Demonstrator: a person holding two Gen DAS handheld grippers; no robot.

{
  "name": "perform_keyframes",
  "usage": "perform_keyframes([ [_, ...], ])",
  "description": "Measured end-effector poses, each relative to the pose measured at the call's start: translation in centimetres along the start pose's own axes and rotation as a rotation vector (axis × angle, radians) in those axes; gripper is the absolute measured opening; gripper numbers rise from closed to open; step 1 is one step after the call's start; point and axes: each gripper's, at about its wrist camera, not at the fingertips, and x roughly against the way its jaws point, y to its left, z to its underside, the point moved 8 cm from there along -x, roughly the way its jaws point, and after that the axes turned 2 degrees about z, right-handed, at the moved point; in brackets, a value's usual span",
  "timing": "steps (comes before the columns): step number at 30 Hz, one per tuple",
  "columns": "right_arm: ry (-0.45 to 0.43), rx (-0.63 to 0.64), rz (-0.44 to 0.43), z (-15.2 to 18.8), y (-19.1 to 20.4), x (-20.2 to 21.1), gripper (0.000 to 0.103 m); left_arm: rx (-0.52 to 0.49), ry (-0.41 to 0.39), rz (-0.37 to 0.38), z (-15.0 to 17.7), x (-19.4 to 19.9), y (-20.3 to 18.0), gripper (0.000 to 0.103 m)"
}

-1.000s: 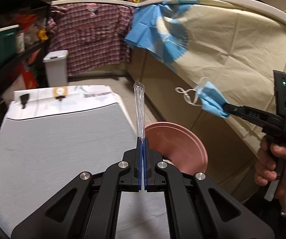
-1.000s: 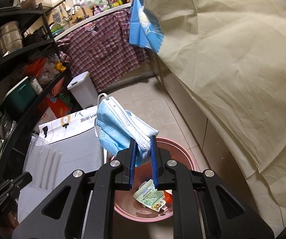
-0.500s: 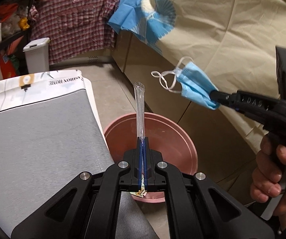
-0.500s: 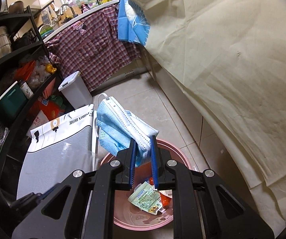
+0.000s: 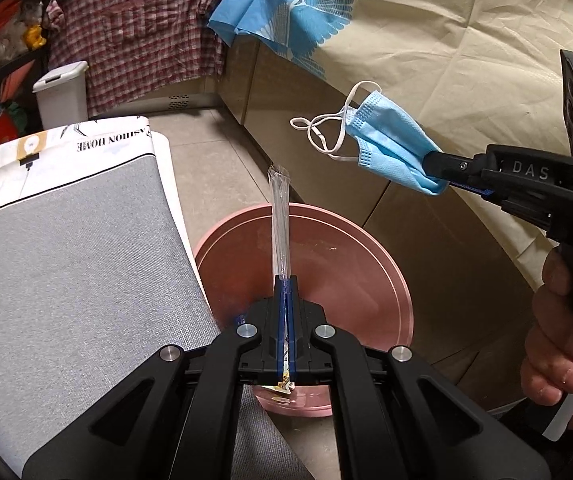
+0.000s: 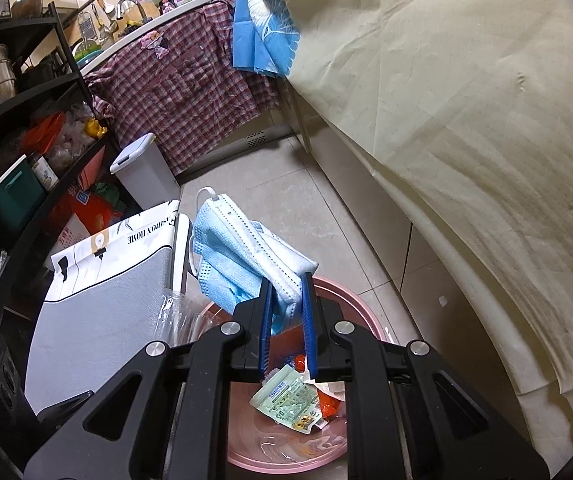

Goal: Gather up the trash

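Kitchen floor tiles [image 6: 306, 208] lay pale under both views, with a plaid shirt [image 5: 138, 28] hung from the counter edge at the back. At left stood a small white bin [image 5: 62, 96], then the grey-covered tabletop [image 5: 70, 248] with a printed cloth across its far end.

We held the left gripper [image 5: 285, 284] pointing forward and down over the pink basin [image 5: 366, 280], its jaws pressed together on a clear plastic wrapper [image 5: 279, 216]. The wrapper stood straight up past the fingertips above the basin rim. We judged it nearly weightless, thin and slick; a pinch low on its flat end seemed right, and it might cling to the pads on release.

Inside the basin, the right wrist view showed a printed packet [image 6: 290, 400] and other scraps already lying.

To the right, a bare hand [image 5: 562, 340] gripped the handle of the right gripper [image 6: 286, 280], angled down toward the basin. Its jaws, narrowly apart, pinched a folded blue face mask [image 5: 390, 148], which was bunched between the pads with ear loops dangling free. We judged the mask soft and light, best held by its bunched fabric; the loops could snag on the fingers.
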Motion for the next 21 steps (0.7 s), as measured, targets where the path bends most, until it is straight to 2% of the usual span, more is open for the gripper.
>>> perform_keyframes([
  [3, 0.006, 0.003, 0.000, -0.1, 0.0, -0.2, 0.016, 0.002, 0.012, 0.005, 0.0, -0.5, -0.1, 0.001],
  [5, 0.042, 0.005, -0.004, 0.3, 0.1, -0.9, 0.021, 0.007, 0.031, 0.016, 0.1, -0.9, 0.0, 0.002],
  [6, 0.063, 0.005, -0.006, 0.7, 0.1, -1.2, 0.034, 0.014, 0.044, 0.018, 0.3, -1.1, 0.1, 0.011],
  [7, 0.077, 0.006, 0.006, 0.9, 0.0, -1.5, 0.050, 0.020, 0.054, 0.019, 0.5, -1.1, 0.2, 0.027],
  [9, 0.068, 0.009, 0.024, 0.8, -0.2, -1.4, 0.055, 0.024, 0.041, 0.013, 0.7, -0.6, 0.4, 0.045],
  [17, 0.041, -0.007, 0.035, 1.2, -1.0, 0.0, 0.058, -0.008, 0.001, -0.052, 2.2, 3.5, 1.9, 0.046],
  [21, -0.003, 0.022, 0.027, 1.2, -0.6, 2.5, 0.066, -0.027, -0.039, -0.089, 2.6, 6.3, 2.1, 0.046],
])
